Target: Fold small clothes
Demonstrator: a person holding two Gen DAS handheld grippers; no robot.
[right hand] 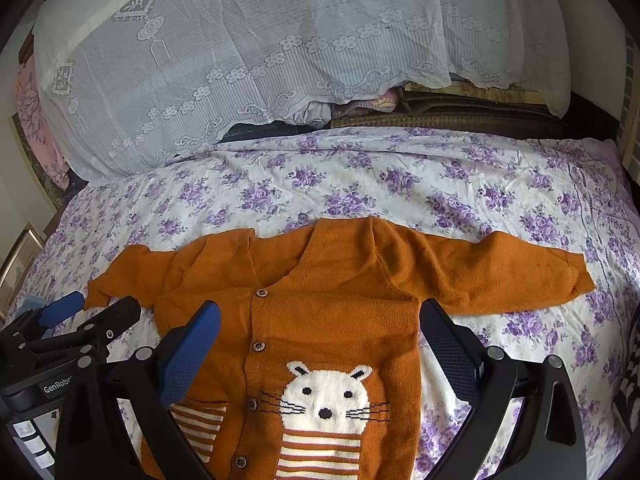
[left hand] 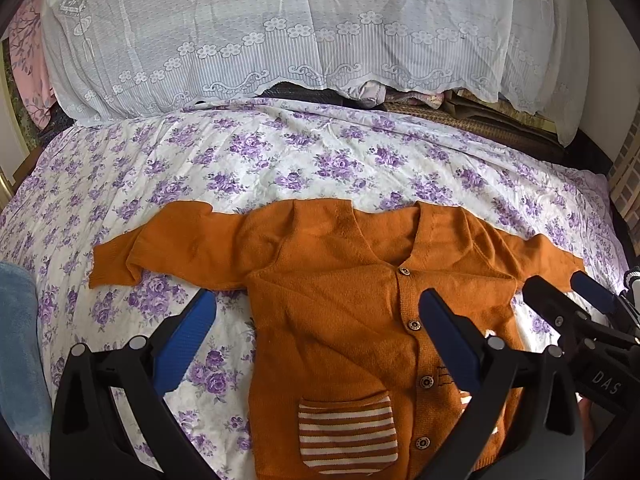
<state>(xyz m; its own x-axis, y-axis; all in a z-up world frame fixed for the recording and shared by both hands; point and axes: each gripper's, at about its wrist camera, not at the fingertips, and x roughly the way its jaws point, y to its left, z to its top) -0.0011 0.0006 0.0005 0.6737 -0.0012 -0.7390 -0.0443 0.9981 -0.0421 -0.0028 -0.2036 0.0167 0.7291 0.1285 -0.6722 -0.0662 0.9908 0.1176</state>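
Observation:
A small orange knit cardigan [left hand: 332,304] lies flat and face up on the bed, both sleeves spread out sideways, buttons closed. It has a striped pocket [left hand: 347,432] and a white cat face [right hand: 326,394]. My left gripper [left hand: 318,340] is open and empty, hovering over the cardigan's left half. My right gripper [right hand: 320,344] is open and empty over the right half of the cardigan [right hand: 336,312]. Each gripper shows at the edge of the other's view: the right gripper [left hand: 560,292] and the left gripper [right hand: 96,308].
The bed sheet [left hand: 280,160] is white with purple flowers. A lace-covered pile [left hand: 260,32] stands along the far side. A blue towel [left hand: 18,344] lies at the left edge. Dark folded textiles [right hand: 460,116] sit under the lace at the back.

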